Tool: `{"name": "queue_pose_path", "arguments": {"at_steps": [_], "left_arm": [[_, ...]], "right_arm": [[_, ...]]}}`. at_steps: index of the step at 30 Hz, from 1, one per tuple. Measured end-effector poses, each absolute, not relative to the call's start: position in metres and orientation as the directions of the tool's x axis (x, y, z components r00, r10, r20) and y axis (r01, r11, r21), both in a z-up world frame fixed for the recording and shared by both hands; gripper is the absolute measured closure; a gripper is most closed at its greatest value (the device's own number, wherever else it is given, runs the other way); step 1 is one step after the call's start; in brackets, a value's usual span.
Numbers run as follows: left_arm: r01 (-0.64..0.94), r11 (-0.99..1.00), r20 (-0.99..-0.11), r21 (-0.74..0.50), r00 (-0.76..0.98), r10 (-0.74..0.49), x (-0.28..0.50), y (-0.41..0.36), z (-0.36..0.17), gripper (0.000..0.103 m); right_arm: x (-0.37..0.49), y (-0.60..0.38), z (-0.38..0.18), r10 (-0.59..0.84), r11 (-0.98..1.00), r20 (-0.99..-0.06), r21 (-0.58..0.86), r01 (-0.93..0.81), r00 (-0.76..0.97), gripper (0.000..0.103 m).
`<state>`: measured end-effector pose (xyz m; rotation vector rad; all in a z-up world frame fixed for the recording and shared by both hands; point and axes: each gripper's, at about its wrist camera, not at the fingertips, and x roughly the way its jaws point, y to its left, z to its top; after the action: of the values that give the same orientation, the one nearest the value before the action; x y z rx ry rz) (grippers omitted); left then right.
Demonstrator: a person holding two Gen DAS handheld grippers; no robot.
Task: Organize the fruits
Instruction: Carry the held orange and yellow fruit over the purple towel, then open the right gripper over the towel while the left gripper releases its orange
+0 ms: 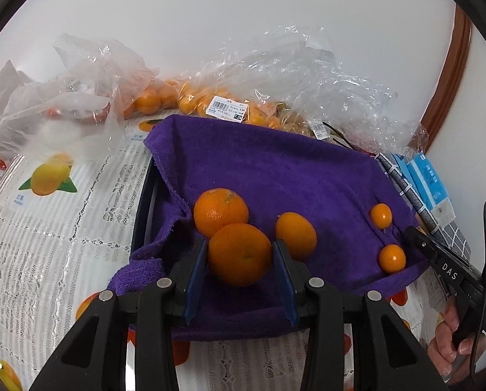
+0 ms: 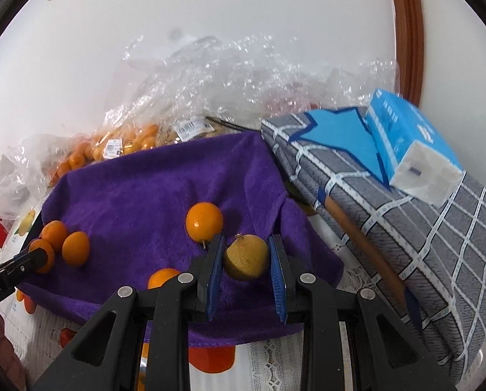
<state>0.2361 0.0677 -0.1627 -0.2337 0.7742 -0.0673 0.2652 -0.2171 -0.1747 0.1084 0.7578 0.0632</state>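
Oranges: one is gripped by the left tool, a brownish fruit by the right tool, both directly over the towel.

Each camera sits just behind its own jaws and looks forward and downward along them, very near to the purple towel. The left wrist view faces the left and middle part of the towel, with the plastic bags and the white wall behind. The right wrist view faces the right part, beside the grey checked cloth. Both views share the towel, the oranges on it and the bags; each one also shows the other gripper at its edge.
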Motion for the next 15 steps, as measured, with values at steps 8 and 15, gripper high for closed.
{"name": "queue_pose_path", "arguments": {"at_steps": [8, 15], "left_arm": [[-0.029, 0.972, -0.685, -0.232, 0.714, -0.142, 0.2350, 0.0664, -0.1621, 0.064], [-0.029, 0.976, -0.688, -0.217, 0.713, -0.132, 0.2365, 0.0648, -0.1629, 0.064]], "right_arm": [[0.2666, -0.2125, -0.1772, 0.105, 0.993, -0.691, 0.113, -0.036, 0.715, 0.075], [0.2667, -0.2103, -0.1773, 0.107, 0.994, -0.695, 0.101, -0.051, 0.711, 0.075]]}}
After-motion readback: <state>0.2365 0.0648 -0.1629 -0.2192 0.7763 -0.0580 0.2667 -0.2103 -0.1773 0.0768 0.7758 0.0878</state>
